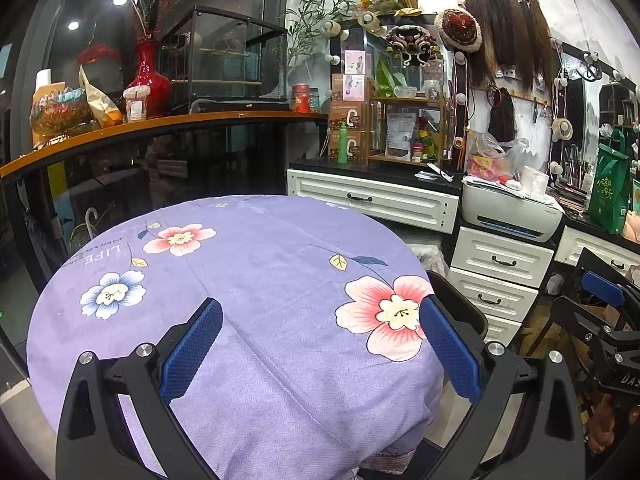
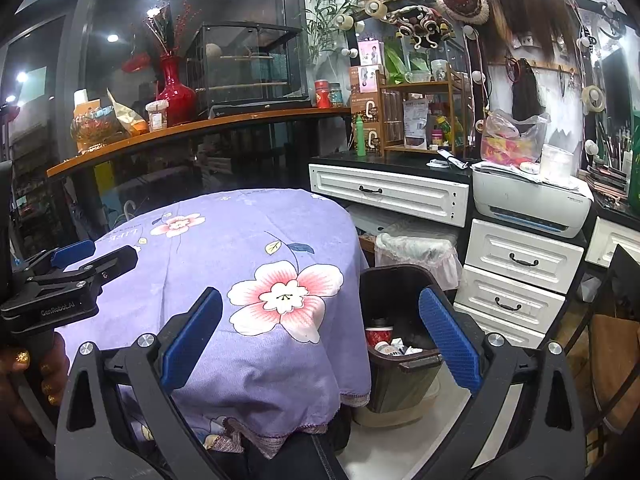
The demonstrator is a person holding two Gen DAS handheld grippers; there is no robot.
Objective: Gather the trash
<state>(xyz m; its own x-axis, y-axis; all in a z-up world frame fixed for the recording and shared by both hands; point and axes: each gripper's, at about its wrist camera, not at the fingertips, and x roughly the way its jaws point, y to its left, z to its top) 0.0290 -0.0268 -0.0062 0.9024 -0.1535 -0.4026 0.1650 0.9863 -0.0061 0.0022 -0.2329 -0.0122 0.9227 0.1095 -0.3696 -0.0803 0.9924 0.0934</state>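
Cluttered shop interior. Left wrist view: left claw (image 1: 320, 356) gapes empty over the round desk under a purple floral cloth (image 1: 248, 280); cloth print reads "LIFE". No trash visible here.

Right wrist view: right claw (image 2: 320, 344) likewise spread, empty. Trash, including a red paper cup (image 2: 378, 334), sits in the dark plastic bin (image 2: 400, 280) beside the desk. Risk: fingers snagging the cloth. Left tool reads "GenRobot.AI".

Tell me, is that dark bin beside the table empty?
Not empty. The dark brown plastic bin holds a red paper cup and crumpled white scraps, well below its rim.
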